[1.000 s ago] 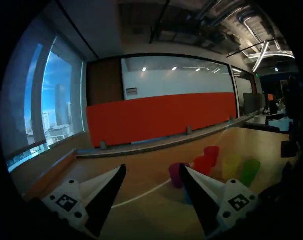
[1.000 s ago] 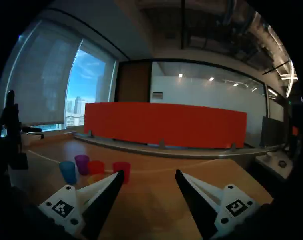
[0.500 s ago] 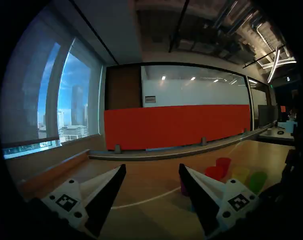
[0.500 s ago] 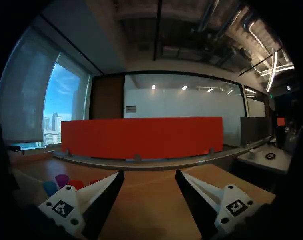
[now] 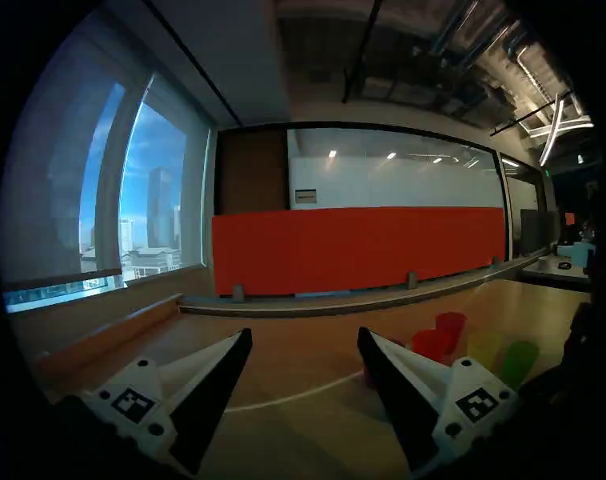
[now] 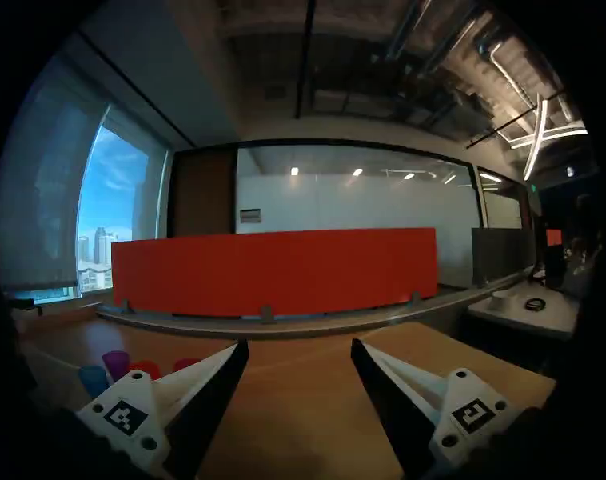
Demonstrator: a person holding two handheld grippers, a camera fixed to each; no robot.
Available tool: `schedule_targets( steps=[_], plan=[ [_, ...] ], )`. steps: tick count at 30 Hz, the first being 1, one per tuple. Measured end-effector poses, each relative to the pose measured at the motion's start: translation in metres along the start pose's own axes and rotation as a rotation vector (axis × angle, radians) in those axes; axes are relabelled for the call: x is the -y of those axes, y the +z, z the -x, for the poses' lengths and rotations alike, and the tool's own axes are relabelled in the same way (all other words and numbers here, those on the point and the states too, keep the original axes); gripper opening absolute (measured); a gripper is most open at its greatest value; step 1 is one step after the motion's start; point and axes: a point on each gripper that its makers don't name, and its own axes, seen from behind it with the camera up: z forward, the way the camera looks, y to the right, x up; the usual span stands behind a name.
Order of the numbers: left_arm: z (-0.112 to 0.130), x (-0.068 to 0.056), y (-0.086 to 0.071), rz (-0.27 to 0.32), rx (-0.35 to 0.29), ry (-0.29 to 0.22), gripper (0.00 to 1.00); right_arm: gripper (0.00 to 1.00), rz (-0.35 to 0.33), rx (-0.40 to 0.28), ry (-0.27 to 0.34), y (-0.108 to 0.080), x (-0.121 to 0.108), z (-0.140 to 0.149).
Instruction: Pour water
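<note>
Jaws wide, empty, on both grippers (image 5: 303, 332) (image 6: 299, 344)

The left gripper (image 5: 303, 332) is over a brown table (image 5: 299, 370), its two fingers wide apart. Just past the left gripper's right finger stand a red cup (image 5: 451, 328), an orange cup (image 5: 429, 344), a yellow cup (image 5: 484, 350) and a green cup (image 5: 519, 362). Far ahead of the left gripper is a long orange wall (image 5: 359, 250)

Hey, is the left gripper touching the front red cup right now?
Cannot tell. In the left gripper view, a finger of the open left gripper overlaps the front red cup; no gap or contact shows plainly.
</note>
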Motion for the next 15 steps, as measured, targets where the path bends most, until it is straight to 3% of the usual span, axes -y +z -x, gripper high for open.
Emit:
schedule_targets(
  steps=[15],
  plan=[
    [0.011, -0.010, 0.003, -0.006, -0.022, 0.002, 0.98, 0.99, 0.008, 0.019, -0.006, -0.001, 0.003, 0.003]
  ],
)
